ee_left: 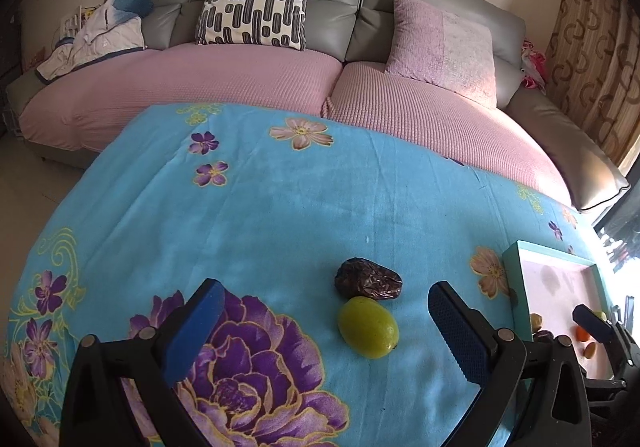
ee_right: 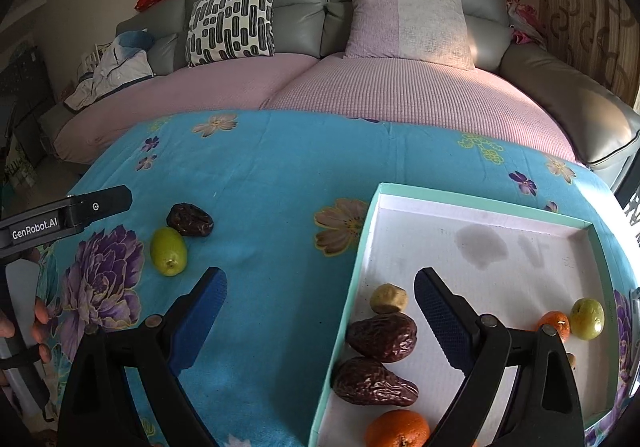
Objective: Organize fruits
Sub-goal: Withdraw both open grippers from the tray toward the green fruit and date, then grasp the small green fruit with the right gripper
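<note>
Green fruit (ee_left: pixel 368 327): smooth, maybe slippery; touches the wrinkly date (ee_left: pixel 368 284); squeeze its sides.
Left gripper (ee_left: pixel 324 323): wide apart.
Right gripper (ee_right: pixel 320 305): wide apart, over the tray (ee_right: pixel 362 247) edge.

The table cloth (ee_right: pixel 280 183) is bright turquoise, printed with purple peonies and small pink and violet flowers outlined in yellow. Toward its left edge lie a yellow-green fruit (ee_right: pixel 168 251) and a dark brown, wrinkled date (ee_right: pixel 189 220). The tray (ee_right: pixel 472 203) at the right edge has a pale teal rim and a white floor with grey stains. It holds two reddish-brown dates (ee_right: pixel 382 337), a beige fruit (ee_right: pixel 388 299), orange citrus (ee_right: pixel 397 429) and another yellow-green fruit (ee_right: pixel 587 318). Both grippers carry blue pads (ee_right: pixel 442 321) on black frames.
</note>
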Available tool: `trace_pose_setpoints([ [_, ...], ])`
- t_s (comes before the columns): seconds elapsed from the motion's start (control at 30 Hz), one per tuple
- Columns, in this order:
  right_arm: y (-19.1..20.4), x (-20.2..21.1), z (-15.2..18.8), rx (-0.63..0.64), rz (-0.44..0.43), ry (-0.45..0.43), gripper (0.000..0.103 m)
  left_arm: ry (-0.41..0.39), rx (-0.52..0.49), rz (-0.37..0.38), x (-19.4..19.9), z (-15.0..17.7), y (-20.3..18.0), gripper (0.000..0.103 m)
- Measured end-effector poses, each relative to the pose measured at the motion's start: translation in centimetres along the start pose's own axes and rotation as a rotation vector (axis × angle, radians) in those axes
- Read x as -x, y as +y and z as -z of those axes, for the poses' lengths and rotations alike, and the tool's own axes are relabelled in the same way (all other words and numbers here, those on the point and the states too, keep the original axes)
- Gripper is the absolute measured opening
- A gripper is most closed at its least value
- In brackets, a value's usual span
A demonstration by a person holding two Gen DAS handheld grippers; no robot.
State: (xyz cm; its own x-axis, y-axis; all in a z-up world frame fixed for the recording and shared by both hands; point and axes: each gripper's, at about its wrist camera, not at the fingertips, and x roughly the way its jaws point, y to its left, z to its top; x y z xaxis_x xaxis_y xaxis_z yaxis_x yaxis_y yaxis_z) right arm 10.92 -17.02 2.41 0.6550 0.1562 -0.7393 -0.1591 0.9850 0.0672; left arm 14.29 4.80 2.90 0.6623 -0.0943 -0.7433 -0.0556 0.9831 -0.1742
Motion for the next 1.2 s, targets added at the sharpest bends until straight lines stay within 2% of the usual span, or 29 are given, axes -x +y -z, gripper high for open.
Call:
trace_pose_setpoints([
  [0.23,3.7,-1.6,-0.8,0.04,-0.053,0.013,0.095,0.009,0.002,-0.046,-0.4,-0.5,2.2,0.103],
  [0.37,5.9,-2.9,-0.9,0.068,-0.076,0.036,0.095,0.06,-0.001,-0.064,-1.7,-0.6,3.4,0.103],
  [0.47,7.4,-3.7,-0.9,0.086,-0.095,0.049,0.085,0.083,0.034,-0.078,-2.5,-0.6,4.5,0.102],
  [0.63,9.2,-5.6,-0.7,0.102,-0.128,0.081,0.084,0.094,0.118,-0.095,-3.5,-0.6,6.5,0.1],
  [0.7,9.7,-6.3,-0.5,0.103,-0.141,0.097,0.081,0.111,0.128,-0.097,-4.1,-0.4,6.9,0.096],
  [0.73,9.9,-6.6,-0.5,0.105,-0.148,0.101,0.074,0.117,0.131,-0.102,-4.3,-0.4,7.1,0.095],
  [0.77,10.2,-6.8,-0.5,0.107,-0.152,0.105,0.072,0.123,0.134,-0.103,-4.6,-0.3,7.2,0.094],
  [0.9,11.1,-8.2,-0.6,0.101,-0.163,0.123,0.069,0.141,0.157,-0.092,-5.1,-0.2,7.6,0.092],
  [1.0,11.6,-8.9,-0.4,0.106,-0.171,0.137,0.061,0.141,0.157,-0.089,-5.2,-0.3,7.6,0.092],
  [1.2,12.4,-9.5,-0.2,0.124,-0.178,0.149,0.059,0.157,0.182,-0.06,-5.4,-0.4,7.7,0.092],
])
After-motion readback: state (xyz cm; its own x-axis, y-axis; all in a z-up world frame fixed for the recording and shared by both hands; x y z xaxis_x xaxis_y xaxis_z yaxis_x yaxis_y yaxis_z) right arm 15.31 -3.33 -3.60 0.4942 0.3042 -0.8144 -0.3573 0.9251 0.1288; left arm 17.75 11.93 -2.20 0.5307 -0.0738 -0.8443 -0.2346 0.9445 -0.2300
